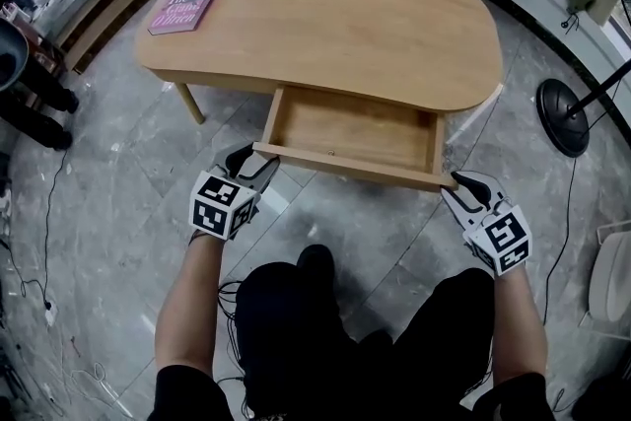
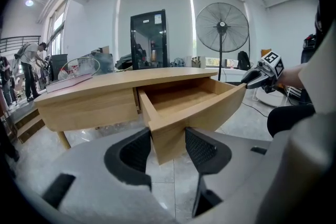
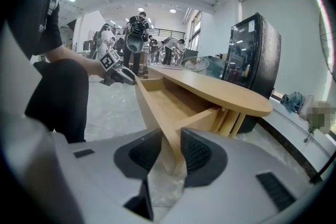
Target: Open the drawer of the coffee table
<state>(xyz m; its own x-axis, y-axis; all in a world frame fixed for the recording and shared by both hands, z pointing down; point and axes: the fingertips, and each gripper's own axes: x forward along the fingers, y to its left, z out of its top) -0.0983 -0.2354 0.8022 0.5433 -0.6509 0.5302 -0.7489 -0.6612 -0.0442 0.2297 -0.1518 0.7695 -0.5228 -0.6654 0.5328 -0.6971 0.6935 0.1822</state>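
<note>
One open drawer, bare wood inside, fingers on both front corners

Pink book; standing fan; black glass-door cabinet.

The drawer juts out before the coffee table, with the left gripper and right gripper at its front corners and a book on the tabletop's far left.

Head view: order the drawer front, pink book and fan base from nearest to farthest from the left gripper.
1. Drawer front, gripped at its left corner by the left gripper.
2. Pink book, on the tabletop, at its far left end.
3. Fan base, on the floor past the tabletop's right end.
</note>
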